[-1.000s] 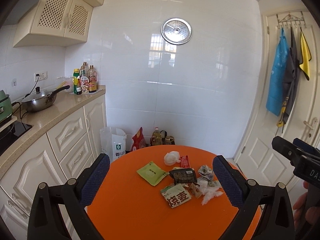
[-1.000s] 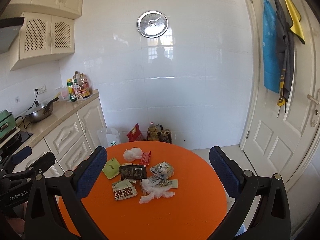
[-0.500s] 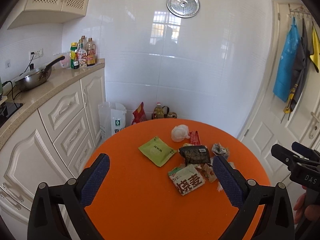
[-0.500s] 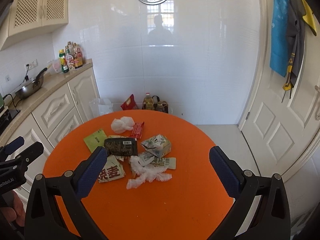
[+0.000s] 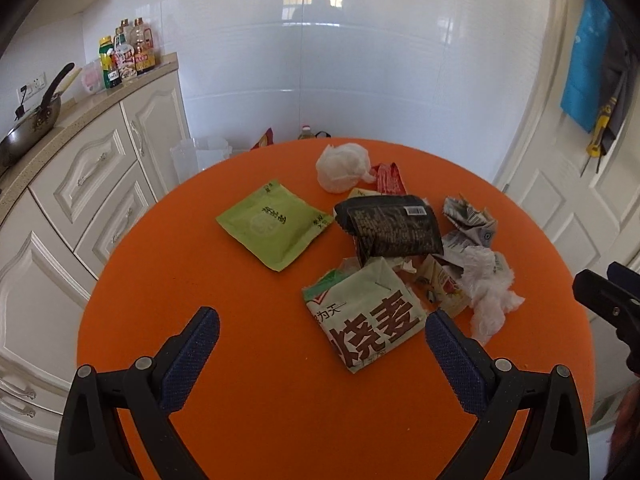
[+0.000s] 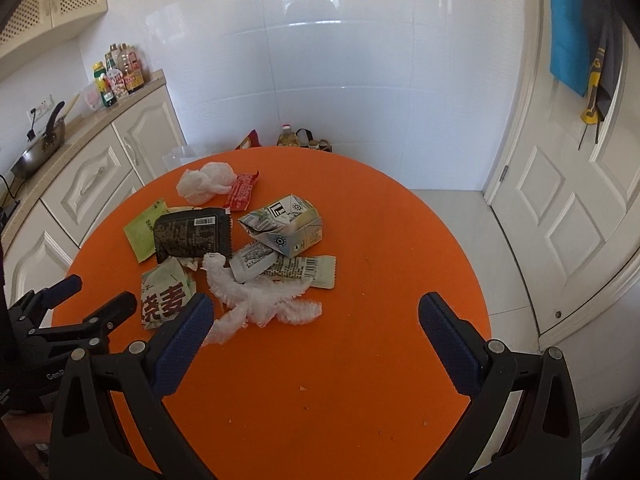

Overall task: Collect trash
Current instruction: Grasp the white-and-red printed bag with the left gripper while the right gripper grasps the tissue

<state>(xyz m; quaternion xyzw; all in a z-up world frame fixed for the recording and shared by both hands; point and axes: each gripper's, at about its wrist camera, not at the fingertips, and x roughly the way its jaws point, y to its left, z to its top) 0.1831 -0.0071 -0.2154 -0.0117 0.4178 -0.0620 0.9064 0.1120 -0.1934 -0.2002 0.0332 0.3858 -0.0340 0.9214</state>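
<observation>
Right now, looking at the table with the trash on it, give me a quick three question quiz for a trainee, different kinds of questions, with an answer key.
1. True or false: the left gripper is shut on the green packet.
2. Which item lies partly on top of the green packet in the right wrist view? A) the black wrapper B) the red sachet C) the crushed carton
3. Fill in: all the trash lies on the round ____ table.

Key: 1 false, both grippers are open and hold nothing, the right gripper too. 2 A. 3 orange.
</observation>
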